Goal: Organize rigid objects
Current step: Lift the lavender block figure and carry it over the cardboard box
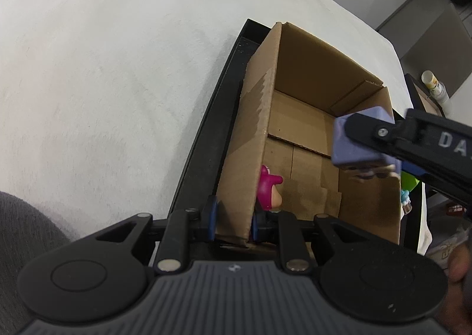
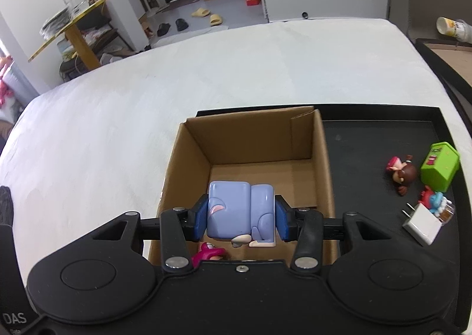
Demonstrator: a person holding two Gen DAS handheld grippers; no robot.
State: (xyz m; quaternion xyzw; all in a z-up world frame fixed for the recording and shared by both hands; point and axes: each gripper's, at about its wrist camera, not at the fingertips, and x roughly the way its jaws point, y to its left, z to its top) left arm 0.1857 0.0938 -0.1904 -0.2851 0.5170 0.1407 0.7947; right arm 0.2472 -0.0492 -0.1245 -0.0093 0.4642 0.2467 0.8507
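The left gripper (image 1: 233, 224) was clamped on the near wall of the open brown cardboard box (image 2: 253, 140), steadying it. The right gripper (image 2: 240, 218) clenched a blocky lavender plastic figure (image 2: 239, 211) above the box's interior. Lowering it toward the bare far floor, away from the pink toy figure (image 1: 268, 190), looked wisest, since the walls left little sideways room

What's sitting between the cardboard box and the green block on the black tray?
Only a brown-haired figurine, lying just beside the lime-green block; from there to the open cardboard box, the black tray is bare. The right wrist view shows it.
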